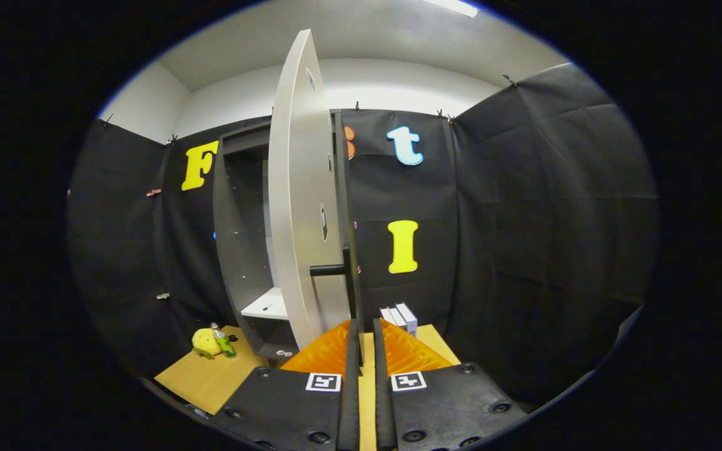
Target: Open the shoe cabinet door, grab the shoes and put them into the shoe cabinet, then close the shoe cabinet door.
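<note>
Nearest to me, my gripper point(361, 341) has its jaws drawn almost together, leaving only a thin slit with the tan wooden worktop point(210, 376) showing through it. Nothing sits in that slit, so I judge the jaws to be closed on nothing, not clamped on any part of the door.

Just ahead of the jaws and a little to their left stands the tall pale grey cabinet door point(301, 207), swung out so that I see it nearly edge-on. Its dark bar handle point(329, 270) sticks out above the jaw tips; I cannot tell whether the tips touch the door's lower edge or stop just short of it. Behind the door, left of the jaws, the dark grey shoe cabinet point(242, 238) stands open, with a white shelf point(267, 305) low inside it. That shelf looks bare.

Just beyond the jaws and slightly right, small white boxes point(400, 318) stand on the worktop. Farther off to the left, a yellow plush toy point(205, 341) lies touching a small green bottle point(223, 340).

As for progress, the first step looks done: the door is wide open. The rest remains, as I judge it: no shoes are in the cabinet, so I have yet to find them, grab them, set them on the shelf and then swing the door shut.
</note>
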Demonstrator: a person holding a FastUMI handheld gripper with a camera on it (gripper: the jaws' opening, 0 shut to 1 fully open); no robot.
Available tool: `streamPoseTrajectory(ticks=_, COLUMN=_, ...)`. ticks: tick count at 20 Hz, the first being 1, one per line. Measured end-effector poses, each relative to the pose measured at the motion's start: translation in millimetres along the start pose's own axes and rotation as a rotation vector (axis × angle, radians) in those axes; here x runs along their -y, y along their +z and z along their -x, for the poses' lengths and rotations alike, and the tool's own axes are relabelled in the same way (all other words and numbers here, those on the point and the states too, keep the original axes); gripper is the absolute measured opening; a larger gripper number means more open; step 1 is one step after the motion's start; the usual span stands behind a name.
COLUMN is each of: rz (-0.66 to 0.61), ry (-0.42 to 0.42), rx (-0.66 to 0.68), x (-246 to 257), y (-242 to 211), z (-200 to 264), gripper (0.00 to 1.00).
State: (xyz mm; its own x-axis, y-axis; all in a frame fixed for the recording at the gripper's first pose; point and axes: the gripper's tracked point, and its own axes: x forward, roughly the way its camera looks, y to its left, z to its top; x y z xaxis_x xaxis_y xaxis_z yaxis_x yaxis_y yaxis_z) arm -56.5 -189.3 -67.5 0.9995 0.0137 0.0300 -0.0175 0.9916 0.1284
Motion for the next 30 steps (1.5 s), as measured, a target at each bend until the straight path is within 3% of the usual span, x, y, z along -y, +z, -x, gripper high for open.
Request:
streamPoseTrajectory(ticks=2, rz=-0.018, ry=-0.027, rx=0.047, x=-1.4, y=14.9, z=12.0, gripper=0.14)
streamPoseTrajectory(ticks=6, rz=-0.034, ry=-0.022, rx=0.139, x=-23.5, y=48.1, z=39.5, gripper=0.28)
streamPoseTrajectory(ticks=11, rz=0.011, ry=0.09, rx=0.171, x=-90.1, y=62.8, z=51.4, gripper=0.7)
streamPoseTrajectory(ticks=15, rz=0.007, ry=0.186, rx=0.062, x=-149.9, y=22.3, z=40.4, gripper=0.99)
streamPoseTrajectory(ticks=23, rz=0.005, ry=0.211, rx=-0.296, x=-212.4, y=-128.3, z=4.4, gripper=0.98)
streamPoseTrajectory(ticks=30, rz=0.018, ry=0.159, rx=-0.631, x=-214.0, y=-296.4, z=4.6, gripper=0.99)
